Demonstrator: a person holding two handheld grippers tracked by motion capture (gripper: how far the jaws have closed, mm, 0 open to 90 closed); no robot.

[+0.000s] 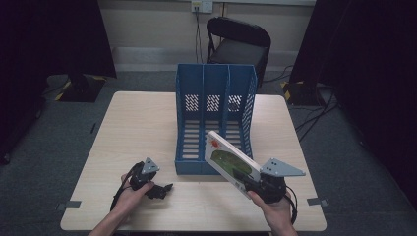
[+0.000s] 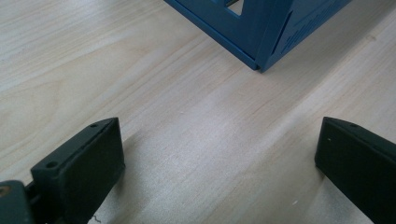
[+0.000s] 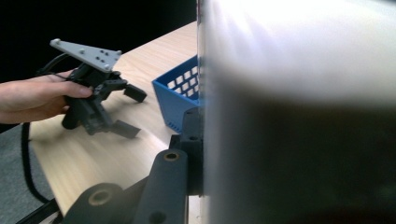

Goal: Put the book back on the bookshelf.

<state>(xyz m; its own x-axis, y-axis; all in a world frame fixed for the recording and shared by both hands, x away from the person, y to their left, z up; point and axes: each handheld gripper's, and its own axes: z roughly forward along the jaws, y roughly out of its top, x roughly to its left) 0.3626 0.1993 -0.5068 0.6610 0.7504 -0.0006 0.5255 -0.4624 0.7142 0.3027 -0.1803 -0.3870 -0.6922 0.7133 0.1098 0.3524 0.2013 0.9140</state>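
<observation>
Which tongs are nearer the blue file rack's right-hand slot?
Right. The right tongs hold the book at the blue file rack; the left tongs rest on the table, front-left.

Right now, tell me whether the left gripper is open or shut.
Open: the left gripper shows its jaws wide apart, bare table between them.

- Your file rack [image 1: 215, 118] is blue, with perforated walls.
- You've got a white book [image 1: 231, 161] with a green picture.
- Your table [image 1: 142, 128] is pale woodgrain.
</observation>
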